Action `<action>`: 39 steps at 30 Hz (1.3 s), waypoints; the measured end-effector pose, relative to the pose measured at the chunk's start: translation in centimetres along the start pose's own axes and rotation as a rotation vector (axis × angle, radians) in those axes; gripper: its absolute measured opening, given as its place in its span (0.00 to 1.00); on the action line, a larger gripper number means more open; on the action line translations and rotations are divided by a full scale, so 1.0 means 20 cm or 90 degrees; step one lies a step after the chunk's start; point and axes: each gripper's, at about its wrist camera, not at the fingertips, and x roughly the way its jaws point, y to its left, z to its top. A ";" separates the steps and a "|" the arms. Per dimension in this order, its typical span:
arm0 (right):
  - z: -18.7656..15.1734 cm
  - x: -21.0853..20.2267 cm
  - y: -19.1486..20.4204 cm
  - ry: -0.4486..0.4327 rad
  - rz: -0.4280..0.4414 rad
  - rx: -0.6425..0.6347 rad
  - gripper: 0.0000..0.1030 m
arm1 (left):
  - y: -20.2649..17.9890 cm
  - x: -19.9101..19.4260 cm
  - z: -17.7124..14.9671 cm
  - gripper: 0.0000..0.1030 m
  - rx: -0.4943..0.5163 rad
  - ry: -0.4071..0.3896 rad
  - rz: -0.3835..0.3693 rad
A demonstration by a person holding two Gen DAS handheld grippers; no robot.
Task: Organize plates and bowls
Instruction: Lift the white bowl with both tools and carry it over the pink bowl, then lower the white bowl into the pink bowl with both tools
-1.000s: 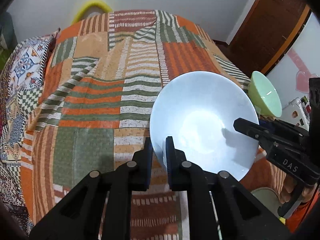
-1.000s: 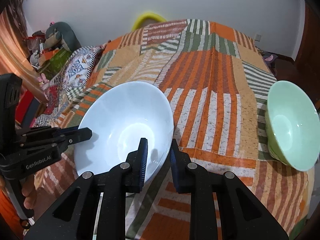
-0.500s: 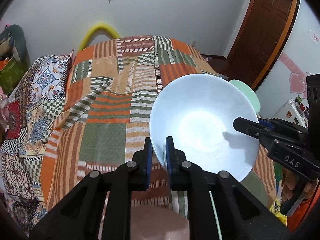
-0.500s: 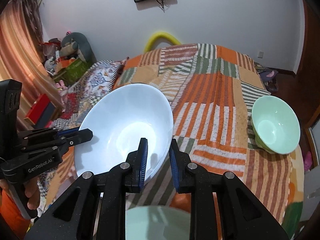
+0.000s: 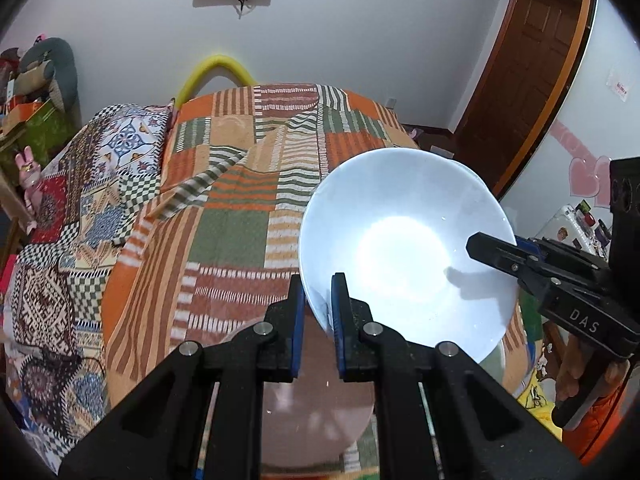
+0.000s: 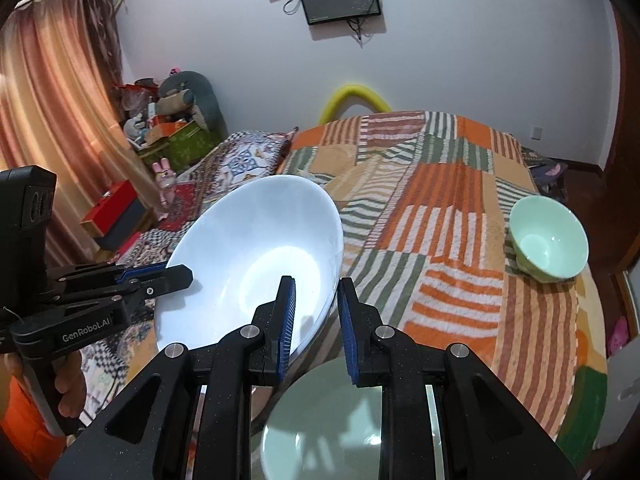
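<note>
White glazed ceramic: a wide, shallow white bowl (image 5: 404, 256) is held clear of the bed (image 5: 248, 184), tilted, and fills the centre-right of the left wrist view. The left gripper (image 5: 318, 304) is clamped on the bowl's near rim at lower centre, one blue-padded finger (image 5: 298, 320) outside the wall and the other inside. In the right wrist view the same bowl (image 6: 256, 264) lies left of centre, and the right gripper (image 6: 316, 308) is closed on its near edge, the rim pinched between the blue pads (image 6: 287, 320). Each gripper shows in the other's view, biting the opposite rim: the right one at the right edge of the left wrist view, the left one at the left edge of the right wrist view, with a hand (image 6: 70, 392) wrapped on its handle.

The bed carries an orange, green and cream striped patchwork cover. A pale green ceramic bowl (image 6: 550, 238) sits upright on it at the right of the right wrist view, near the bed's edge and well apart from the white bowl. A pale green plate (image 6: 320, 420) lies at bottom centre of that view, below the gripper fingers. In the left wrist view a pinkish round dish (image 5: 316, 392) lies at bottom centre, partly hidden by the fingers; whether it is a plate or a bowl cannot be told.
</note>
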 end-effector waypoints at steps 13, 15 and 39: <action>-0.15 0.01 0.16 0.025 0.053 -0.002 0.19 | 0.11 -0.17 -0.23 0.11 -0.022 -0.005 0.043; -0.18 0.03 0.19 0.031 0.059 -0.004 0.19 | 0.14 -0.18 -0.26 0.11 -0.030 -0.002 0.045; -0.40 0.28 0.34 0.134 0.057 -0.014 0.19 | 0.36 0.04 -0.55 0.11 -0.103 0.080 0.070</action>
